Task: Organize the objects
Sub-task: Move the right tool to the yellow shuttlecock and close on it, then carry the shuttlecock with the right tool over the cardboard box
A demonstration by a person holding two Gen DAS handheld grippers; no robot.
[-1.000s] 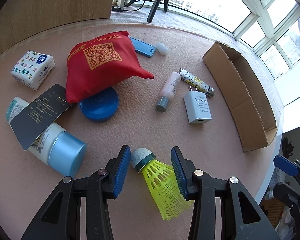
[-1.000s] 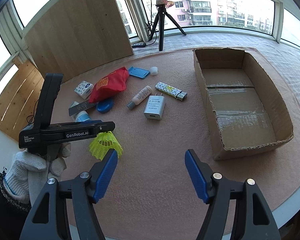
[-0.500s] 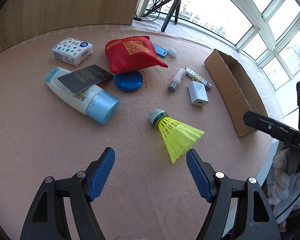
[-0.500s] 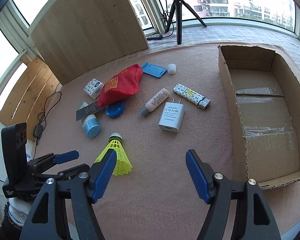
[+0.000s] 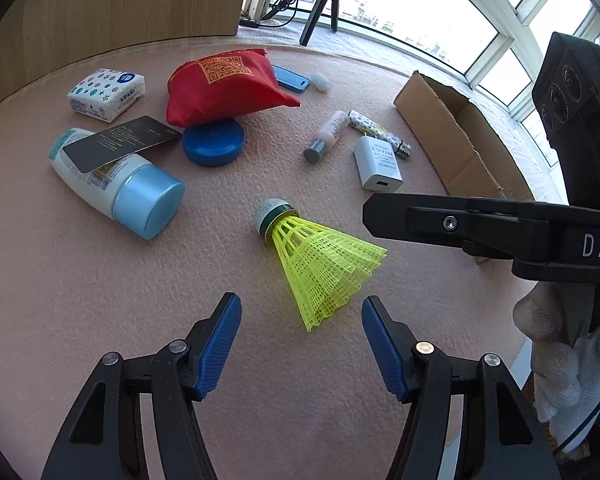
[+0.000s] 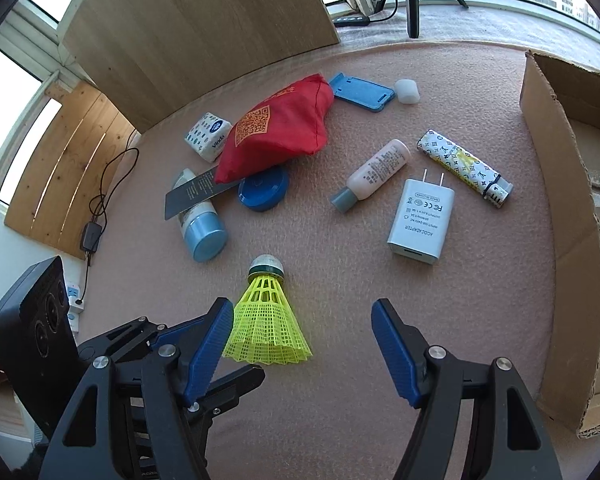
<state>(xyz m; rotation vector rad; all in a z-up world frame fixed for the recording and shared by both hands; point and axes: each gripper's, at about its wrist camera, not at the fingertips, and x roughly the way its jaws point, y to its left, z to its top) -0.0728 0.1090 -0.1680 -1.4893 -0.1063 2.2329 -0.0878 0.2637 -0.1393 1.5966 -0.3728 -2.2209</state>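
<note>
Lying ahead of both parted jaws, shuttlecock [image 5: 316, 256]

1. Left wrist view: looks down from low over the pink mat [image 5: 80, 280], facing the windows.
2. Right wrist view: likewise low, alongside.
3. Shared: shuttlecock [image 5: 320, 252] [image 6: 266, 320], close ahead in both.

We see a pink felt-covered table [image 6: 340, 400] w/ yellow shuttlecock [image 6: 266, 316], white charger [image 6: 420, 220], patterned lighter [image 6: 464, 166], small pink bottle [image 6: 374, 172], blue-capped lotion tube [image 6: 200, 224], blue round case [image 6: 264, 190], tissue pack [image 6: 208, 136], blue phone case [image 6: 362, 92] & cardboard box [image 6: 556, 200] at right.
</note>
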